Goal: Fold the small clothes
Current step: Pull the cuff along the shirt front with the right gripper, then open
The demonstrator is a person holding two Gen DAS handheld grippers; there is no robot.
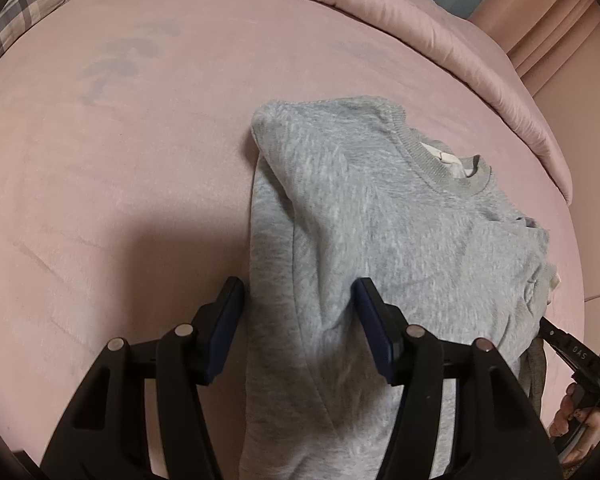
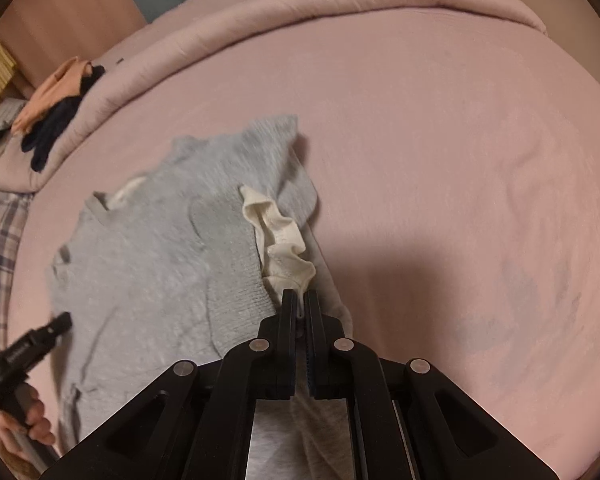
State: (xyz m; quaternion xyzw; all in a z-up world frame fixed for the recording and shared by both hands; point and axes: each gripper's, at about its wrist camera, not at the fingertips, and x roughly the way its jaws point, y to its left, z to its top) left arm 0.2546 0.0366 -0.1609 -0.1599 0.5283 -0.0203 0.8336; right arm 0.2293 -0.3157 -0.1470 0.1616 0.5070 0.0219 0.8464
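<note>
Lying on the pink bed sheet [image 1: 120, 184], the grey sweatshirt [image 1: 380, 216] spreads just ahead of both your grippers, collar away from you. Your left gripper [image 1: 298, 292] stands partly open, straddling the garment's folded left edge with cloth between its fingers, not pinched. Your right gripper [image 2: 299, 300] is closed tight on the sweatshirt's cream ruffled trim [image 2: 278, 240] at the right edge. A rolled pink duvet [image 2: 340, 4] borders the bed beyond. Dark and peach clothes [image 2: 56, 108] sit on it at far left, well apart. Nothing blocks either gripper.
</note>
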